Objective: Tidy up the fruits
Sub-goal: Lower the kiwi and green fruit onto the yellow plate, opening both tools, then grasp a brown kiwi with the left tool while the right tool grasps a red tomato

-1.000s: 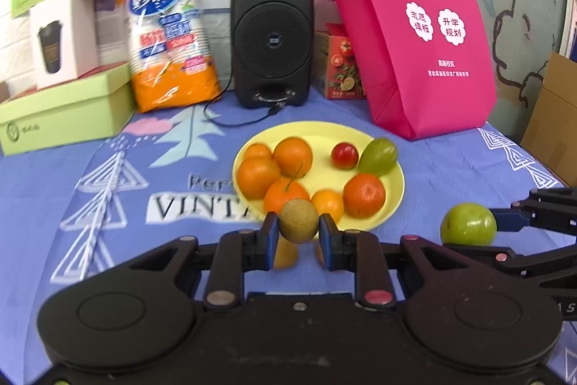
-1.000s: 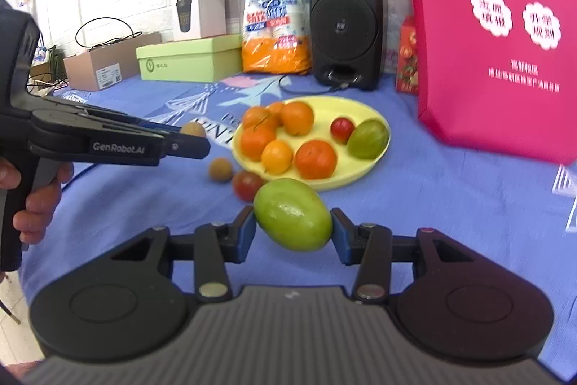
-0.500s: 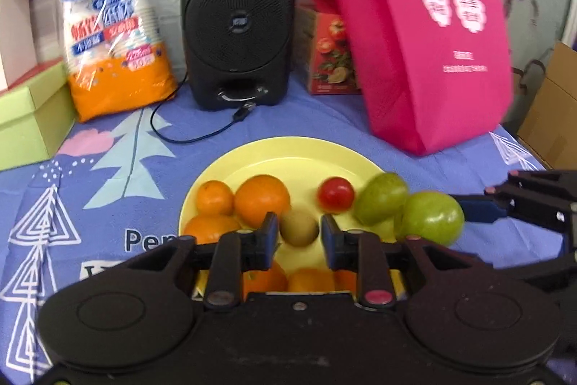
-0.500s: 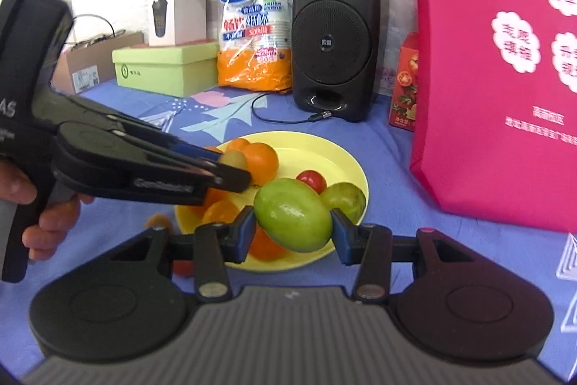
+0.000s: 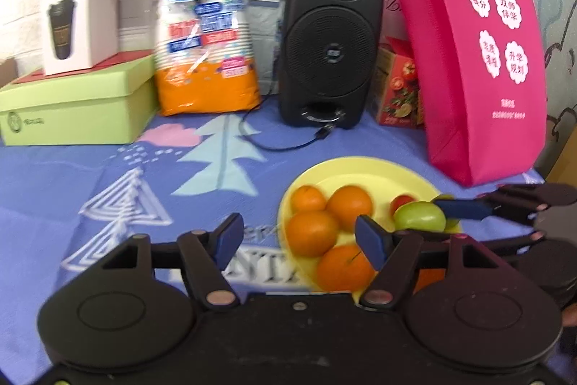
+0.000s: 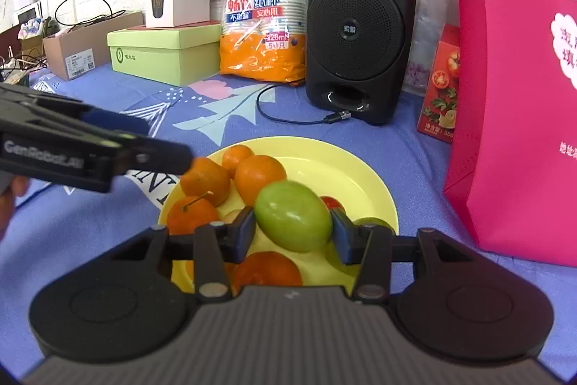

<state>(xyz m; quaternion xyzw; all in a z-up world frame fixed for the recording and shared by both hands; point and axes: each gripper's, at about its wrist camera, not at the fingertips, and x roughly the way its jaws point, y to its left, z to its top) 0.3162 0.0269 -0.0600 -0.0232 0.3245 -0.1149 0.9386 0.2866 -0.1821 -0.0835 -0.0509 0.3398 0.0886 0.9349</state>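
Fingers of the right gripper (image 6: 293,230) clamp the oval green fruit (image 6: 293,221) above the round yellow plastic plate (image 6: 375,183), poised for release among the oranges; the left gripper (image 5: 298,236) gapes wide, empty.

Oranges (image 6: 259,174) lie on plate (image 6: 360,168), speaker (image 6: 357,24) behind.

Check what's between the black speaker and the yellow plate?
Only bare blue tablecloth with the black cable and its plug lying between speaker and plate; clearest in the right wrist view.
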